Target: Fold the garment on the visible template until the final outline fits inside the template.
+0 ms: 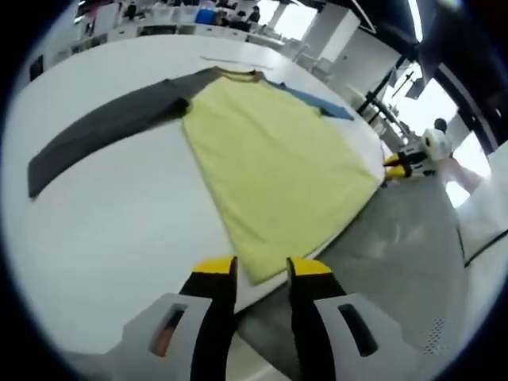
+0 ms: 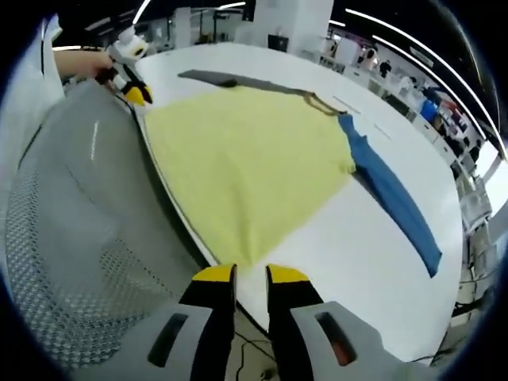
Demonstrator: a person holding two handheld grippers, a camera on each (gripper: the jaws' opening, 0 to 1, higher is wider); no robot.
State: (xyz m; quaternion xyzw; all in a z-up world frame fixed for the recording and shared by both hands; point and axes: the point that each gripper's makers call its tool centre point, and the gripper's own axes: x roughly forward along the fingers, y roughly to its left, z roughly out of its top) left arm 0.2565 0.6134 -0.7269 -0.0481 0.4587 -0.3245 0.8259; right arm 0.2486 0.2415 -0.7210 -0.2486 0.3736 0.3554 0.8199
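A long-sleeved shirt lies flat on the white table (image 1: 103, 238). Its yellow body (image 1: 270, 159) (image 2: 246, 151) has a grey sleeve (image 1: 103, 127) (image 2: 230, 79) stretched out to one side and a blue sleeve (image 1: 317, 101) (image 2: 393, 194) to the other. The hem runs along the table edge. My left gripper (image 1: 262, 270) stands open, with one hem corner just past its yellow tips. My right gripper (image 2: 250, 276) is open at the other hem corner, and it is also seen in the left gripper view (image 1: 403, 164). In the right gripper view, the left gripper (image 2: 131, 83) sits at the far corner.
The table edge (image 2: 171, 210) runs right under the hem, and a grey perforated surface (image 2: 79, 238) lies below it. A hand (image 2: 79, 59) and a white sleeve hold the far gripper. Thin lines (image 1: 230, 60) mark the table beyond the collar. Desks and people fill the room behind.
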